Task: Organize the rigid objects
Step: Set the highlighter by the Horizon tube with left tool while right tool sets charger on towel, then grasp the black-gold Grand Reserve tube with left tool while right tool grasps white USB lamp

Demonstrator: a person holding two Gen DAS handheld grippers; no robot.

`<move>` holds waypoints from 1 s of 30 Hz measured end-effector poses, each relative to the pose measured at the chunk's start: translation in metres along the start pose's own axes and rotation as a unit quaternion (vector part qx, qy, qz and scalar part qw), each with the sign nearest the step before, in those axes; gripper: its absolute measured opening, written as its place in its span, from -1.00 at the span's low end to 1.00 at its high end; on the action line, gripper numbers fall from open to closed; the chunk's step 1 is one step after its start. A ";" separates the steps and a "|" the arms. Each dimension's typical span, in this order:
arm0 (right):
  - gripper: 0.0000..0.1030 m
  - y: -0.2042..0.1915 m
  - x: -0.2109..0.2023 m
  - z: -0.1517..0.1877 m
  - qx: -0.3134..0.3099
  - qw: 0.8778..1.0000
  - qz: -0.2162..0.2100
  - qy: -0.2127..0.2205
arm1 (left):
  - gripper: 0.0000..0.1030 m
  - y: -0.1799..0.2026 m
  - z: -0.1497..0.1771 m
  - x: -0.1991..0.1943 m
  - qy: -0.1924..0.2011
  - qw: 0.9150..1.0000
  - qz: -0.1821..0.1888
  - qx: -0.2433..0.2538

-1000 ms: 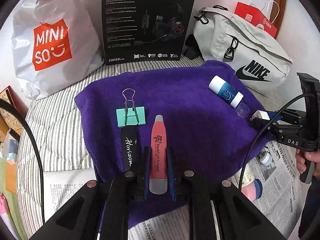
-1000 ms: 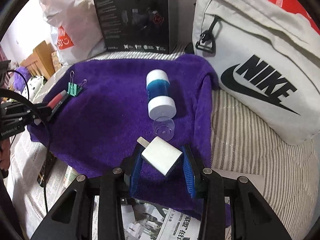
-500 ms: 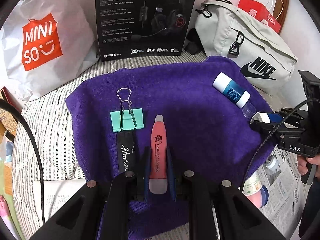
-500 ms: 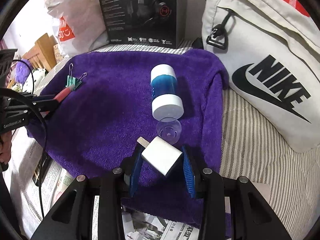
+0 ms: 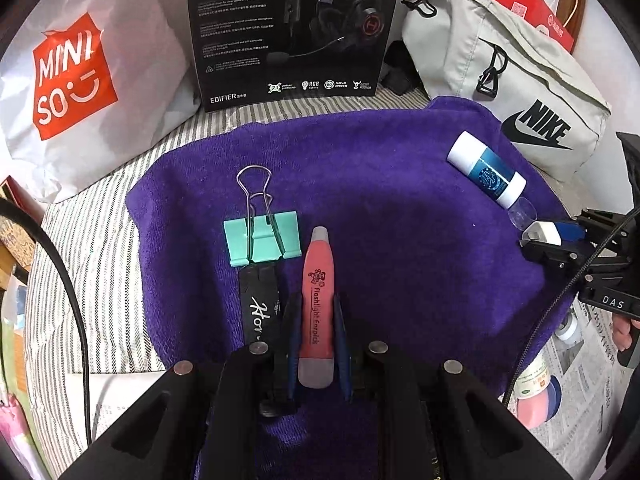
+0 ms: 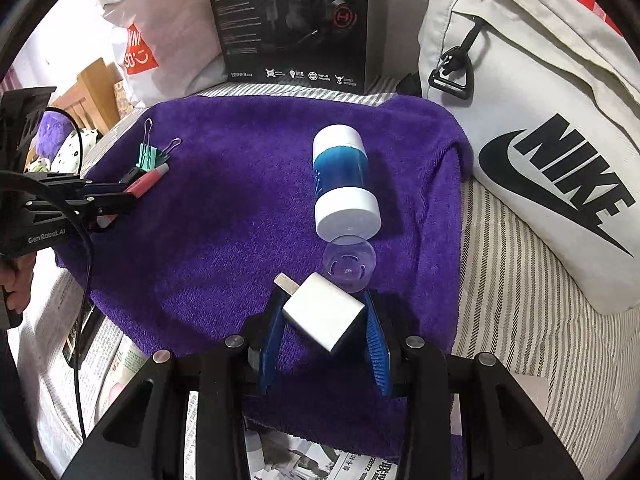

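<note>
Red flashlight earpick [image 5: 316,304] clamped lengthwise between the left jaws, charger [image 6: 323,311] skewed between the right.

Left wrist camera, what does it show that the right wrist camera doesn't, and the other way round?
Only the left wrist view shows the printed lettering on the red flashlight earpick, the black Horizon tag beside it and a red paper bag. Only the right wrist view shows the white charger's prongs and a wooden piece at far left. Both show the purple towel, green binder clip, blue bottle, Nike bag, headset box.
</note>
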State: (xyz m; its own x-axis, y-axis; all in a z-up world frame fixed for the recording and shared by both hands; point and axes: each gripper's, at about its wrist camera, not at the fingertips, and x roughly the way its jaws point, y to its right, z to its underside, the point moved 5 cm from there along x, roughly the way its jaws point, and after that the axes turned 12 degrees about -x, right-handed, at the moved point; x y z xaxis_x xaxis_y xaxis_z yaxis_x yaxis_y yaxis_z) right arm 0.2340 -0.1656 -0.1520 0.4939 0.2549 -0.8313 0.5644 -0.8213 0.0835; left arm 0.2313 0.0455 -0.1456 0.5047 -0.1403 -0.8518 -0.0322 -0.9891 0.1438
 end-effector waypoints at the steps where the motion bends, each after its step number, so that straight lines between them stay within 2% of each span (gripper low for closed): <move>1: -0.26 -0.001 0.001 0.000 -0.005 1.000 0.002 -0.001 | -0.70 0.000 0.000 0.000 0.000 1.000 0.000 -0.001; 11: -0.25 -0.002 0.001 -0.001 -0.013 1.000 0.000 -0.001 | -0.66 0.005 0.003 -0.001 0.001 1.000 -0.014 0.008; 15: -0.22 -0.002 -0.001 0.000 -0.013 1.000 -0.006 0.001 | -0.42 0.008 0.009 -0.003 -0.005 1.000 -0.011 0.016; 17: -0.14 -0.001 -0.006 0.001 -0.006 1.000 -0.005 0.003 | -0.36 0.010 0.012 -0.004 -0.005 1.000 -0.015 0.020; 19: -0.04 0.001 -0.012 0.003 -0.001 1.000 -0.001 0.005 | -0.29 0.010 0.015 -0.006 -0.007 1.000 -0.018 0.022; 24: -0.03 0.001 -0.042 0.012 0.010 1.000 0.007 0.020 | -0.29 0.007 0.024 -0.014 -0.017 0.999 -0.035 0.013; 30: -0.03 -0.022 -0.081 0.038 -0.012 0.999 0.003 0.035 | -0.28 0.003 0.039 -0.047 0.007 0.999 -0.031 -0.002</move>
State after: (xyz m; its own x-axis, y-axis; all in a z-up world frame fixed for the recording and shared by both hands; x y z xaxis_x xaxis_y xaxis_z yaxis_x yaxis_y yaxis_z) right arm 0.1569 -0.1874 -0.1075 0.5412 0.2859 -0.7908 0.5763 -0.8110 0.1012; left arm 0.1742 0.0474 -0.1245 0.5183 -0.0771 -0.8517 0.0032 -0.9957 0.0921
